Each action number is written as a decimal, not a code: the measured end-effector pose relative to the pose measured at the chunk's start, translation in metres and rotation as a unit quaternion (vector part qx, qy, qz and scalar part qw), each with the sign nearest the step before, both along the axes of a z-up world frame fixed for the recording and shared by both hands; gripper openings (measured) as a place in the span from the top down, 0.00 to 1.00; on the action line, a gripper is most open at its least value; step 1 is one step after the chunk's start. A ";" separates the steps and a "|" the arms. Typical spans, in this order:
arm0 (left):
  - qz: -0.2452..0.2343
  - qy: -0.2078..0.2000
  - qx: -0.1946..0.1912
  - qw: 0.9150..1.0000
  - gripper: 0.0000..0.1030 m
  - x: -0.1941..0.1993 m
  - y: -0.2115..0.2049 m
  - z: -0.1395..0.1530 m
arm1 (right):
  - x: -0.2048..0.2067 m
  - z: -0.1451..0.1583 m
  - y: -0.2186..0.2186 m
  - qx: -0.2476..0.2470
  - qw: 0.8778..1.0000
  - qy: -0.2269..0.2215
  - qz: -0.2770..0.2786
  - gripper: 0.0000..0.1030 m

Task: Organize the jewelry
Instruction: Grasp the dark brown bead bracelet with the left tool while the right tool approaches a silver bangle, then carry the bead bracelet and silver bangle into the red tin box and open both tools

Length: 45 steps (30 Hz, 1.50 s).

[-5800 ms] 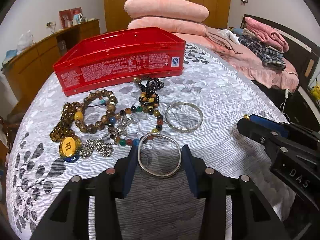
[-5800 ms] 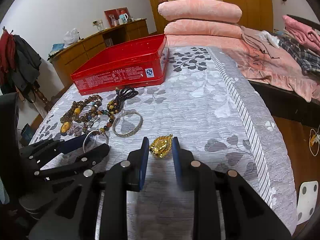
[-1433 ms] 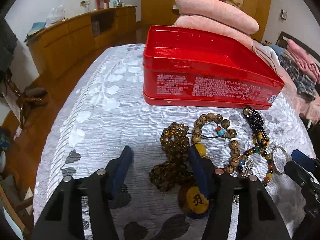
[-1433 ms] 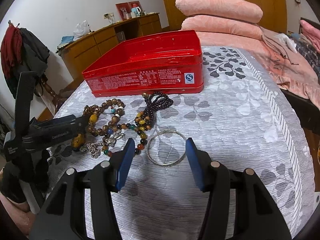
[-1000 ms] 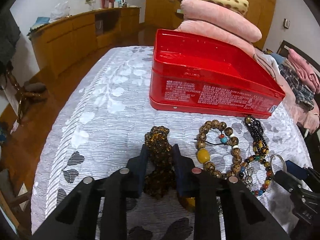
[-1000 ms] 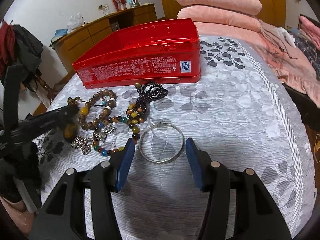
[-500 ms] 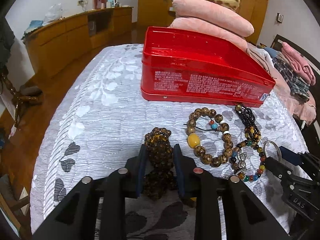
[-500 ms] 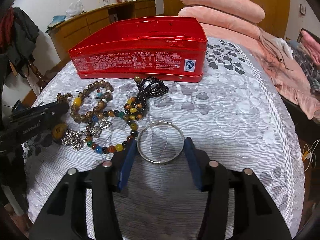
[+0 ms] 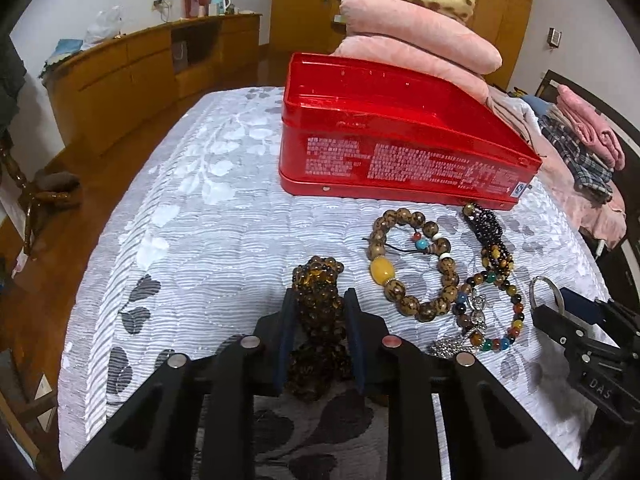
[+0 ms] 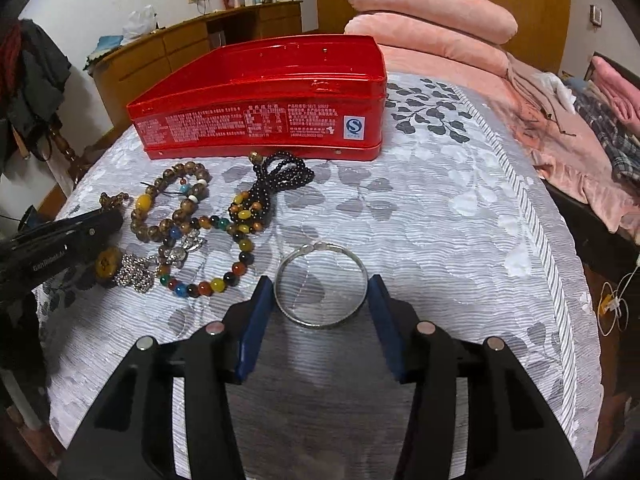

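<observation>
- Left gripper (image 9: 318, 320) had just clamped the brown bead strand (image 9: 318, 304), ready for the red tin (image 9: 400, 152).
- Right gripper (image 10: 320, 304) had closed in, pads bracketing the silver bangle (image 10: 320, 284) on the bedspread (image 10: 440, 220).

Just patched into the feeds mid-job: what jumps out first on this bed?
The big red tin dominates, sitting open on the white bedspread at the far side of a cluster of beaded bracelets. The left gripper is clamped on a bunched string of brown beads, left of the cluster. The right gripper brackets a silver bangle lying flat to its right; whether its pads touch is unclear.
</observation>
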<state>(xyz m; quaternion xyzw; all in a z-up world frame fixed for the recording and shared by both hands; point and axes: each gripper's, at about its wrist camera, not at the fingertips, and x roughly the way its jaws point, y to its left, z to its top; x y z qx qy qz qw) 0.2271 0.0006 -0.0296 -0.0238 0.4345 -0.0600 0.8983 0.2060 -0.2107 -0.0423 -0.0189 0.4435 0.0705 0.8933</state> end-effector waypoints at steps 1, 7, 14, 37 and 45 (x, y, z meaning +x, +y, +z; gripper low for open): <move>-0.001 0.000 0.004 1.000 0.74 0.001 -0.002 0.000 | 0.000 -0.001 0.001 -0.002 1.000 0.000 0.001 0.51; 0.000 -0.002 0.007 1.000 0.76 0.003 -0.004 0.001 | 0.001 -0.001 -0.001 0.002 1.000 -0.002 -0.002 0.54; 0.003 -0.019 -0.019 1.000 0.78 -0.006 0.003 0.008 | -0.005 0.011 0.000 0.007 1.000 -0.022 0.001 0.54; -0.013 -0.112 -0.066 0.991 0.79 -0.001 -0.003 0.079 | 0.017 0.064 0.024 0.025 0.996 -0.075 0.037 0.54; -0.014 -0.119 -0.070 0.990 0.79 0.025 -0.007 0.092 | 0.044 0.083 0.026 0.032 0.995 -0.089 0.037 0.54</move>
